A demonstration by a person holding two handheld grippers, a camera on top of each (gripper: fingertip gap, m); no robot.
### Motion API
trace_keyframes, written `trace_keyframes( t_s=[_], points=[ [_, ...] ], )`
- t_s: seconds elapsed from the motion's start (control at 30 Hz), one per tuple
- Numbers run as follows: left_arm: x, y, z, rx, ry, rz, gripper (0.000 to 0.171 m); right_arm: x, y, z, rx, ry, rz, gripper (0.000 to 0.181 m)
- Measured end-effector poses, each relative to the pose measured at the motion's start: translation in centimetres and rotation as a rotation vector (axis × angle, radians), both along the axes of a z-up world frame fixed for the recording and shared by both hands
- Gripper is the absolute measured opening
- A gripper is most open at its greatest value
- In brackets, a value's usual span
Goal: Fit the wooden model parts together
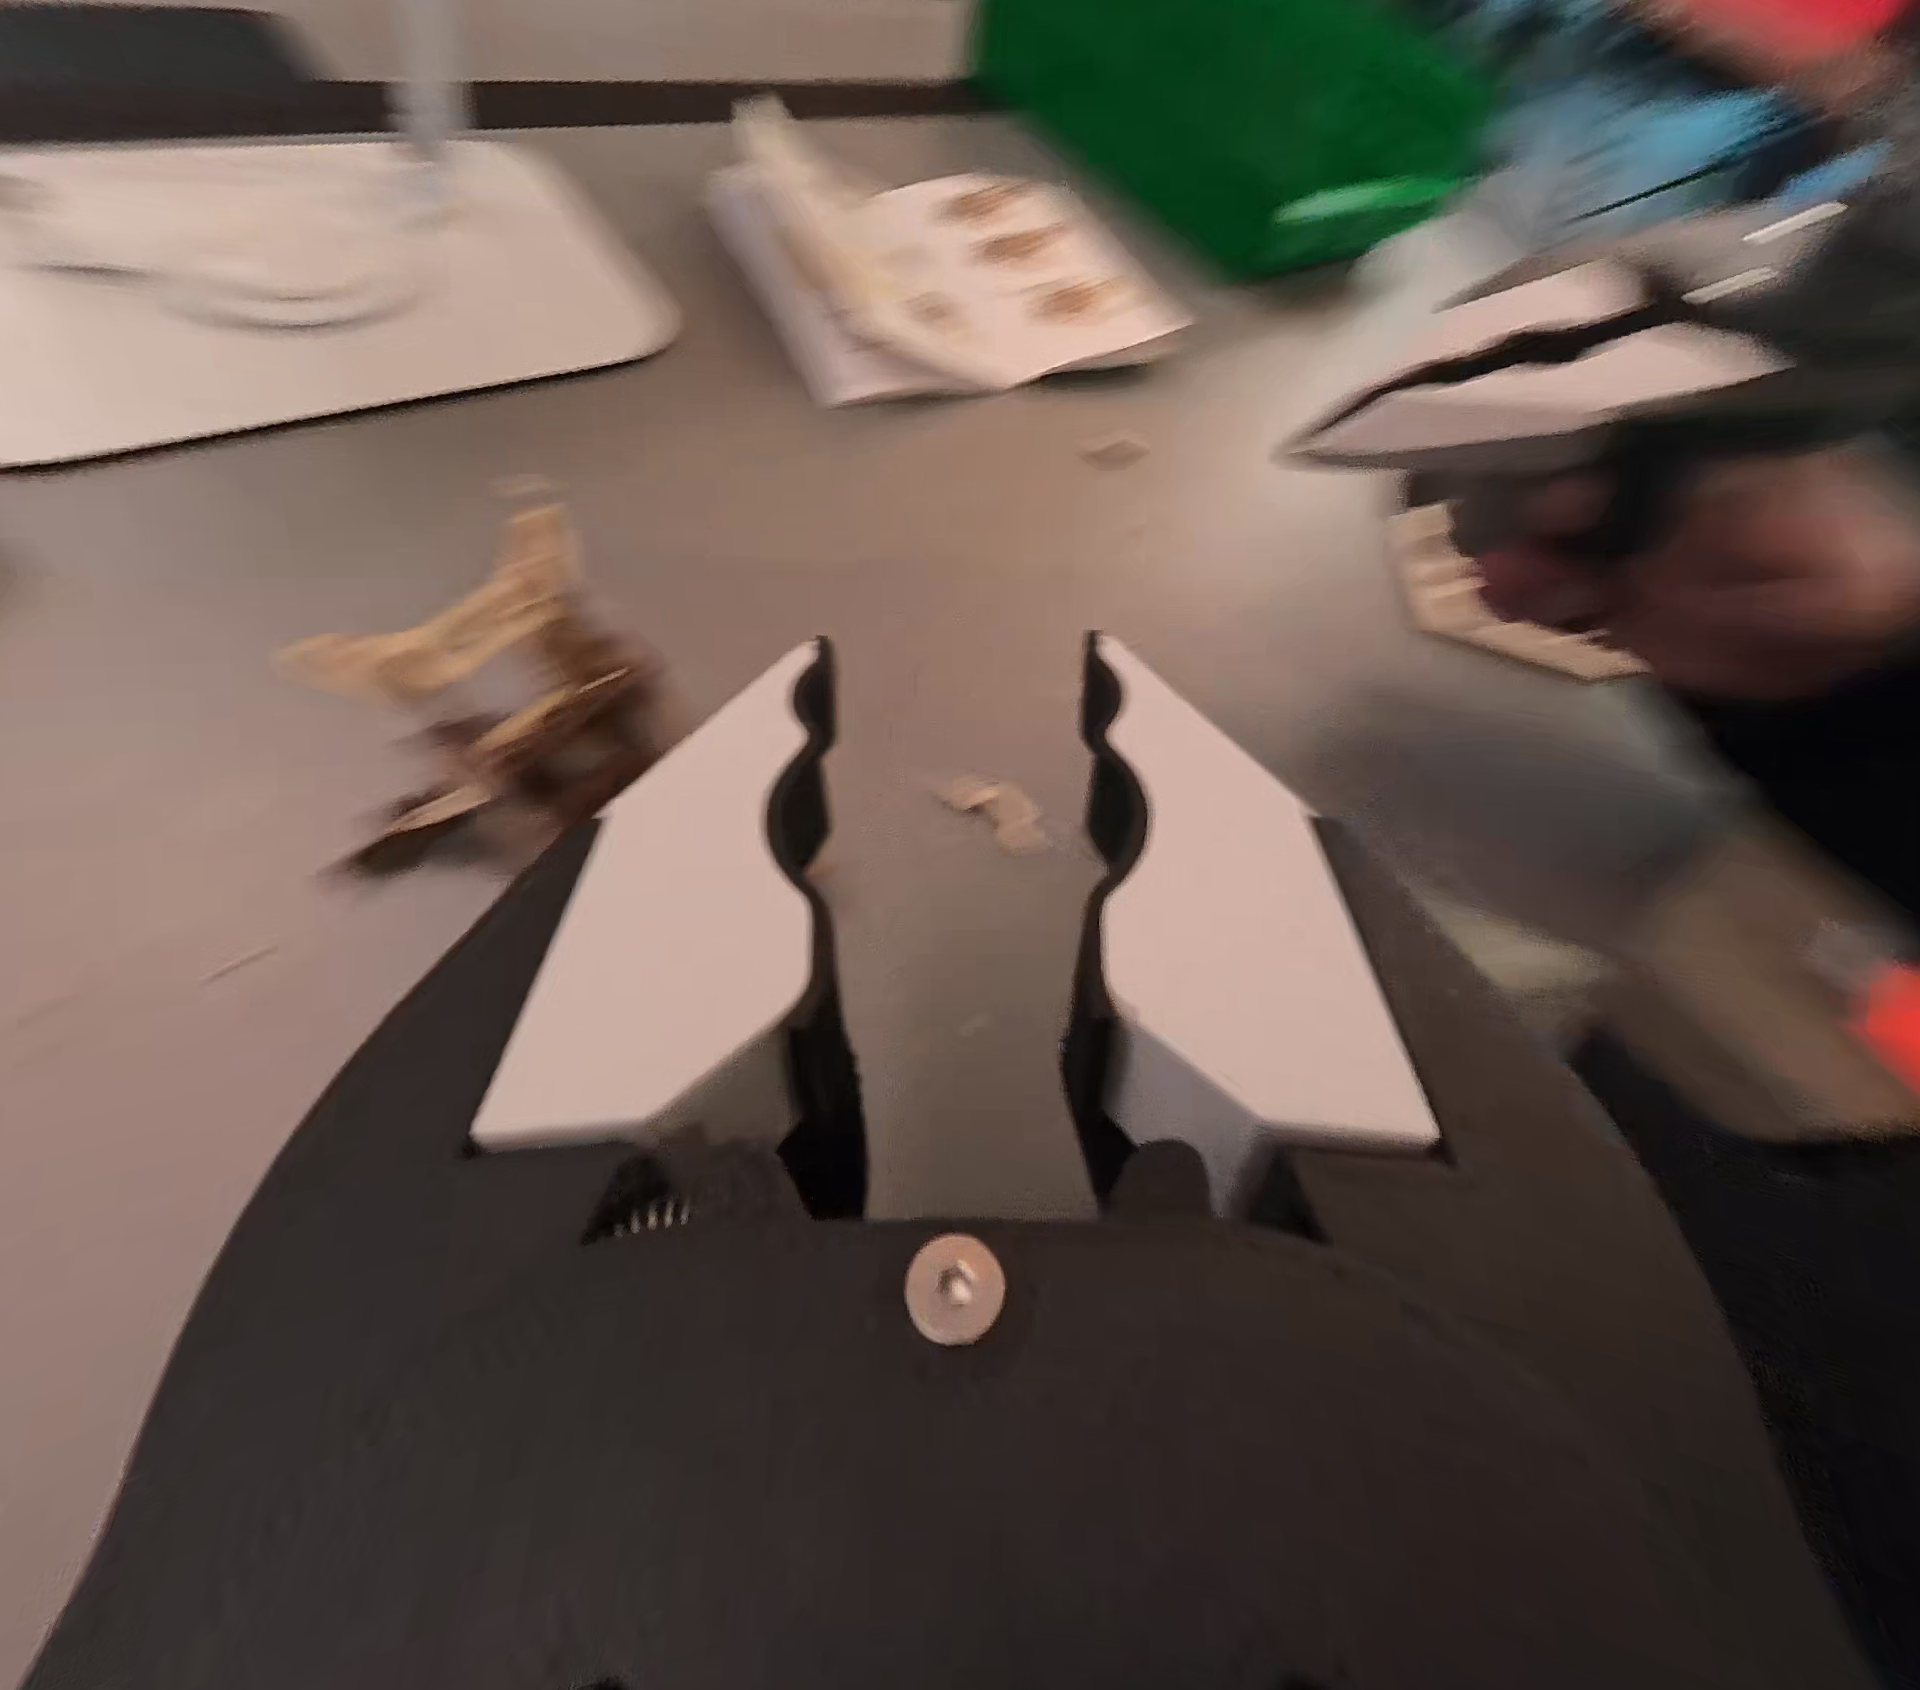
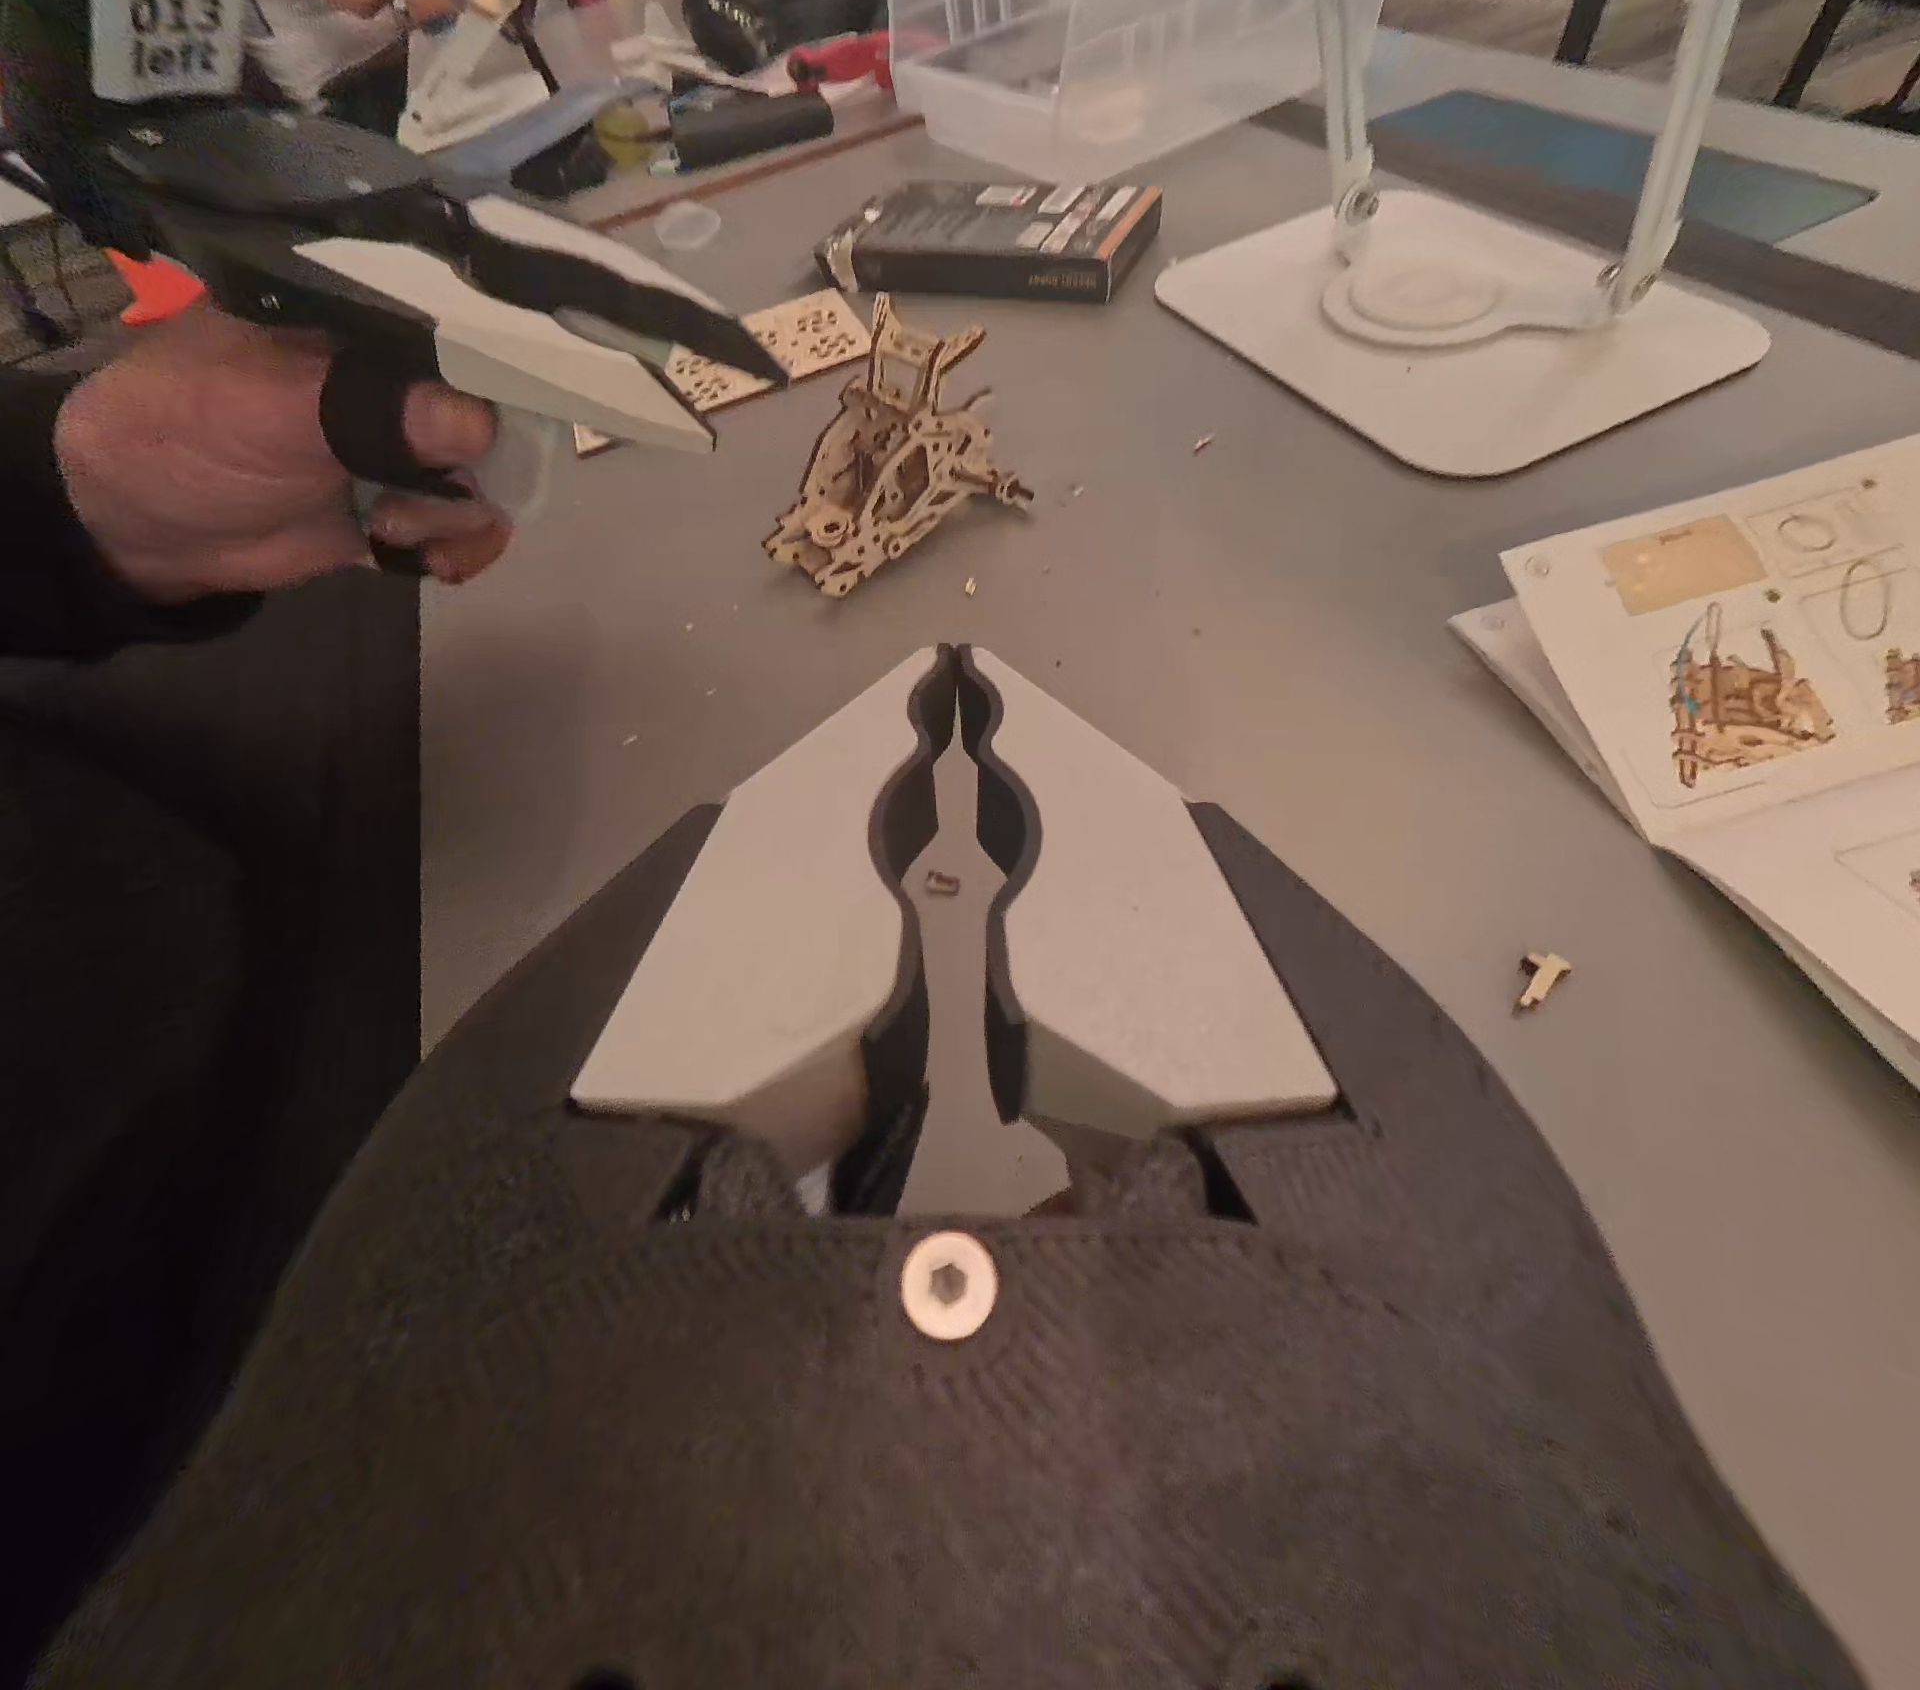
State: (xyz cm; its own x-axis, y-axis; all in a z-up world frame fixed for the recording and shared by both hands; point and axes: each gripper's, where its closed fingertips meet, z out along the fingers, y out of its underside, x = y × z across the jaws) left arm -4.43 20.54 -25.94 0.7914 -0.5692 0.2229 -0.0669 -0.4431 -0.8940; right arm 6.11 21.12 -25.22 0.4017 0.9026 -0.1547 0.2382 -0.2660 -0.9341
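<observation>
A partly built wooden model [image 2: 894, 466] stands on the grey table [image 2: 1247, 705]; it shows blurred in the left wrist view [image 1: 499, 674], left of my fingers. My left gripper [image 1: 956, 653] is open and empty above the table, with a small wooden piece [image 1: 987, 809] lying on the table between its fingers. In the right wrist view the left gripper [image 2: 743, 404] hovers just left of the model. My right gripper [image 2: 956, 653] is shut in front of the model, with nothing seen between its tips; it also shows in the left wrist view [image 1: 1507, 393]. A loose wooden piece [image 2: 1543, 980] lies to its right.
Punched wooden sheets [image 2: 800, 347] lie behind the left gripper. An open instruction booklet [image 2: 1714, 674] lies at the right, a white stand base [image 2: 1455, 331] and a black box [image 2: 997, 238] behind the model. A clear plastic bin [image 2: 1091, 40] and a green bin [image 1: 1195, 82] stand farther back.
</observation>
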Motion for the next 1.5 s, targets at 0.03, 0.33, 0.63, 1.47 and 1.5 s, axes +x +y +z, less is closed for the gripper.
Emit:
trace_keyframes(
  t_s=[0.03, 0.33, 0.63, 1.47, 1.5],
  points=[
    [-1.1, 0.1, -0.5, 0.008, 0.064, 0.044, 0.053, 0.0, -0.1, -0.3, -0.009, -0.010, 0.008, 0.001],
    [-4.3, 2.2, -5.2, -0.204, 0.195, 0.197, 0.101, -1.6, -1.7, -2.2, -0.038, -0.091, 0.072, 0.003],
    [-4.3, 4.1, -7.2, -0.263, 0.241, 0.136, 0.067, -1.5, -2.8, -3.3, -0.080, -0.125, 0.088, 0.000],
    [-6.1, -1.3, -6.3, -0.247, 0.332, -0.552, 0.054, -2.8, -4.8, -7.7, -0.177, -0.384, 0.248, 0.018],
    [-6.1, -1.6, -6.4, -0.249, 0.334, -0.576, 0.054, -2.9, -4.7, -8.0, -0.172, -0.402, 0.242, 0.018]
  ],
)
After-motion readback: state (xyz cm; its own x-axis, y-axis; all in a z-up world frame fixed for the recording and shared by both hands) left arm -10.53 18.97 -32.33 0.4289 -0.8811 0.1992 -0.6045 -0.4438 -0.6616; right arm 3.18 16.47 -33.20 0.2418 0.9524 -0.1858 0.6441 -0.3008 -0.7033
